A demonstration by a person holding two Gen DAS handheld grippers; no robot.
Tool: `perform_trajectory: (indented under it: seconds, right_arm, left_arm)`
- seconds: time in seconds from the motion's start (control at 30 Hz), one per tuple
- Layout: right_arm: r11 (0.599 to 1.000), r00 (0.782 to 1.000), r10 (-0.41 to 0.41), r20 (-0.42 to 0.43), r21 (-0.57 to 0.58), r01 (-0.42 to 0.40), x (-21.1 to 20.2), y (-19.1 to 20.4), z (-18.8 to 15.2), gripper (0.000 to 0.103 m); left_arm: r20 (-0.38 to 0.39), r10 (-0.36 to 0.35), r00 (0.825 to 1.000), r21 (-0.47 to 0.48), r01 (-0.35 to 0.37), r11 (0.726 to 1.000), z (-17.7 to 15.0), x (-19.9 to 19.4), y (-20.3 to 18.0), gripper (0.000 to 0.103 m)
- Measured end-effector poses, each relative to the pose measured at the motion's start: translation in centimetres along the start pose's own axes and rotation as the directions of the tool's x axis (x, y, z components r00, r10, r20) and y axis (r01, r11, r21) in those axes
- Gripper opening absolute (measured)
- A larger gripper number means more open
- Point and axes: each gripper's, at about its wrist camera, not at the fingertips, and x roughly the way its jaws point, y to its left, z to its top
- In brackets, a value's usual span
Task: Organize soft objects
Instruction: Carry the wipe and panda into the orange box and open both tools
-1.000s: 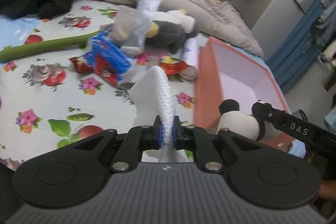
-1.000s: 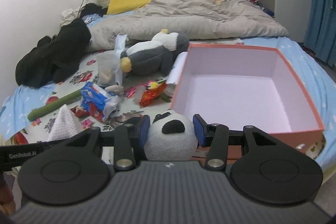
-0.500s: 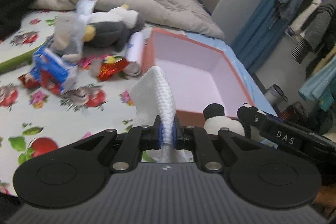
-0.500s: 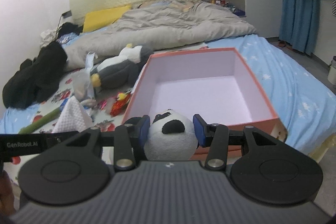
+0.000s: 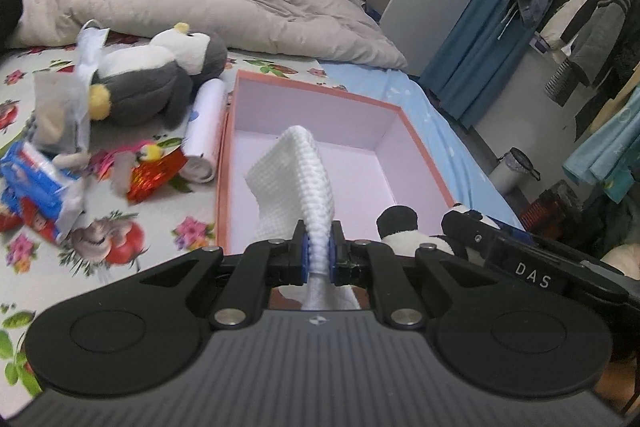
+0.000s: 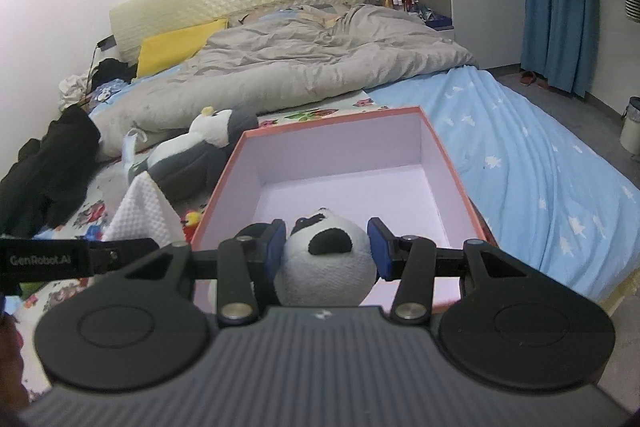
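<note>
White waffle-textured cloth pinched in left hand-held gripper; right hand-held gripper clamps round panda plush

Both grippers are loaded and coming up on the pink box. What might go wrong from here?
1. The left gripper pinches the white waffle-textured cloth by a thin fold; on release it may drape over the salmon-pink open box's rim.
2. The right gripper holds the round black-and-white panda plush near the front wall, so it may roll outside.
3. The grippers sit close together and may bump.
</note>
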Motion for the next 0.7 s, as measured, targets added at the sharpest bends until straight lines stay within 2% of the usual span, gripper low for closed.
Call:
perform_trajectory:
  seconds: [0.37,0.7]
  right_arm:
    - [0.999,0.996,-0.020,-0.082,0.038,0.023,7.0,-3.3,0.9,0.048]
    - [0.996,0.985,-0.035,-0.171,0.073,0.048,12.3,-5.5,0.1,0.049]
  left_arm:
    - [-0.084,0.021,0.996,0.016,-0.019,1.000,3.6,8.5,-0.3,0.011]
    - [-0.168,0.050,0.985,0.009,-0.049,0.999,3.7,14.4,0.6,0.011]
